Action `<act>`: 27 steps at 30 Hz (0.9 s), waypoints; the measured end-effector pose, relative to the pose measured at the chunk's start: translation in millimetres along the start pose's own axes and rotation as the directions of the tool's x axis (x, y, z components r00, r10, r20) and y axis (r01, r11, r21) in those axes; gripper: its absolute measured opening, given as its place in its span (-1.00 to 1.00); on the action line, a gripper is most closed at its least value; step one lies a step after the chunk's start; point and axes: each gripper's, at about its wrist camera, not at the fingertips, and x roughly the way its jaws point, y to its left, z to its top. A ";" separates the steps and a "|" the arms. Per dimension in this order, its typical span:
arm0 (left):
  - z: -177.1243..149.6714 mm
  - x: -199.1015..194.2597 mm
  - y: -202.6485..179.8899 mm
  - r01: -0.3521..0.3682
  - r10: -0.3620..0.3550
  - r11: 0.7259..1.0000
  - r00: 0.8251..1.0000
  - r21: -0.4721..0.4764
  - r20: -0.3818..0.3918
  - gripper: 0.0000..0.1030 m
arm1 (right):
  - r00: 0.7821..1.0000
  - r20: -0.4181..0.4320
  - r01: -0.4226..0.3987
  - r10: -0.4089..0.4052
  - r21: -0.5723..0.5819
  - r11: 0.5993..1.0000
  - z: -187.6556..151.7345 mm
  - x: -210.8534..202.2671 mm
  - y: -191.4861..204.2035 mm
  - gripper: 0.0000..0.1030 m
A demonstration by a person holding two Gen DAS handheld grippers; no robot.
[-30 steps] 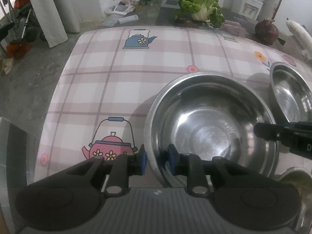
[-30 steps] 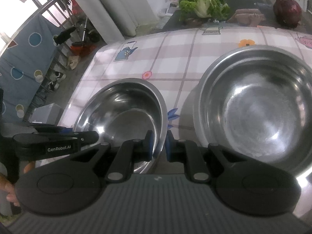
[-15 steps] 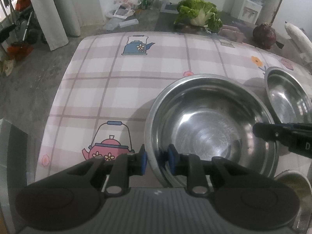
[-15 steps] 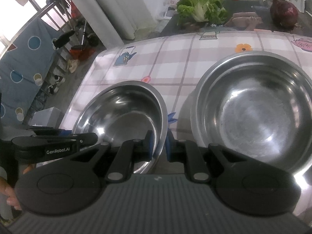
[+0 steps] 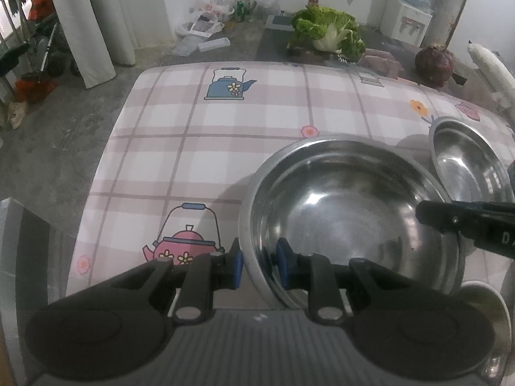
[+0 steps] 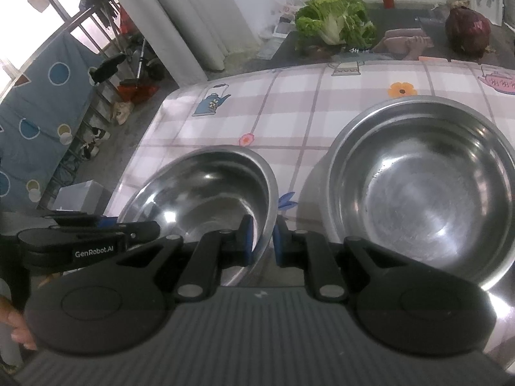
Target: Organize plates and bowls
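A steel bowl (image 5: 347,212) is held above the checked tablecloth (image 5: 244,122). My left gripper (image 5: 257,265) is shut on its near-left rim. My right gripper (image 6: 264,241) is shut on the right rim of the same bowl (image 6: 206,189); it shows in the left wrist view as a black finger (image 5: 463,222) over the bowl's right side. A second, larger steel bowl (image 6: 425,186) sits on the table to the right and also shows in the left wrist view (image 5: 466,167).
A cabbage (image 5: 328,29), a dark red vegetable (image 5: 434,64) and a white radish (image 5: 492,67) lie beyond the table's far edge. A small cup (image 5: 482,315) sits at the near right. The floor drops off to the left (image 5: 48,135).
Both grippers have lifted the held bowl upward, still shut on its rim. The table and the second bowl look farther below than before.
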 end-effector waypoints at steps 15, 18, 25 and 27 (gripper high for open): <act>-1.0 -17.0 -3.6 0.000 0.001 1.000 1.000 -0.003 0.025 -0.56 | 1.000 0.025 -0.002 0.002 -0.010 1.000 0.9 -17.7 6.4 -0.77; -1.1 -23.1 -4.4 0.001 -0.001 1.000 0.999 -0.003 0.033 -0.56 | 1.000 0.031 -0.003 0.003 -0.009 1.000 0.4 -22.6 7.0 -0.77; 1.4 -43.1 -12.2 0.005 -0.006 1.000 0.998 0.002 0.065 -0.56 | 0.998 0.058 -0.006 0.007 -0.014 1.000 0.5 -42.4 7.4 -0.77; 2.9 -49.0 -16.4 0.007 -0.007 1.000 0.997 0.008 0.076 -0.56 | 0.998 0.068 -0.005 0.006 -0.011 1.000 2.0 -50.1 7.0 -0.77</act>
